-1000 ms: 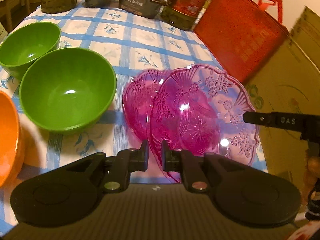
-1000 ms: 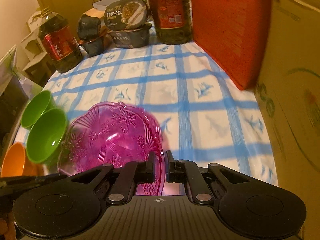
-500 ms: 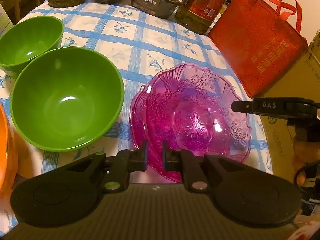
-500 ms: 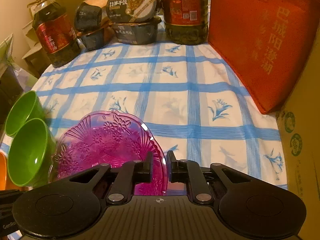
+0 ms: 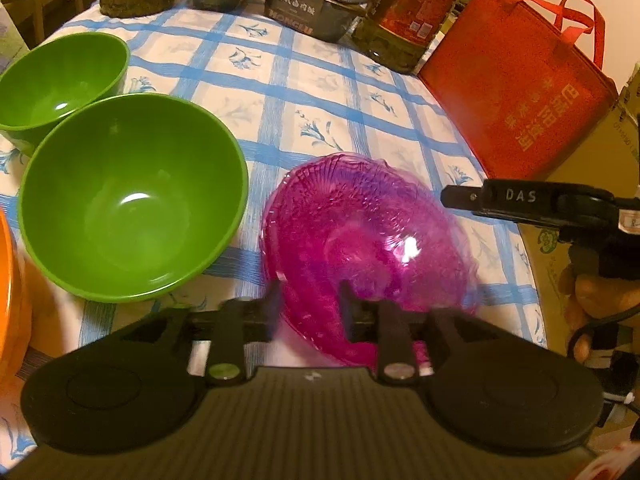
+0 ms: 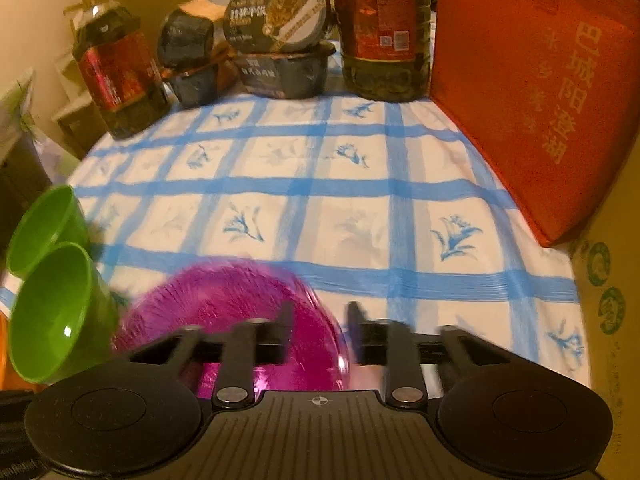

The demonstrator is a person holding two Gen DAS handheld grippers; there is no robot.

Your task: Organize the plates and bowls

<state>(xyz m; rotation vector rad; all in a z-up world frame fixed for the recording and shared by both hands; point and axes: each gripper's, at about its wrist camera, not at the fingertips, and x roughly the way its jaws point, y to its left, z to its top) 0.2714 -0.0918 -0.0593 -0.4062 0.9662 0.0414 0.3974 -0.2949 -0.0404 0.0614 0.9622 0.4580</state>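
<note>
Left wrist view: the magenta glass plates (image 5: 360, 240) lie stacked on the blue-checked tablecloth (image 5: 320, 92) at the near edge, blurred so that I cannot tell how many are in the pile. The left gripper (image 5: 310, 300) has its fingers parted, one on each side of the stack's near rim, not pressing on it as far as the blur lets me see. From the right, the right gripper (image 5: 460, 199) pokes in edge-on, its tip over the stack's right rim; in the right wrist view that gripper (image 6: 320, 320) has its fingers spread too, with the plates' right rim (image 6: 248, 320) in the gap between them.

Just left of the plates sits a large green bowl (image 5: 132, 200), upright. A second green bowl (image 5: 60, 80) stands just behind it, farther left, and they look to be touching. An orange bowl (image 5: 12, 300) shows only as a sliver at the near left edge.

Across the far side of the table stand two oil jugs (image 6: 120, 76) with red labels, with dark boxed meals (image 6: 280, 40) stacked between them. A red tote bag (image 5: 516, 80) stands at the right, and a cardboard box (image 6: 612, 300) is nearer on that side.
</note>
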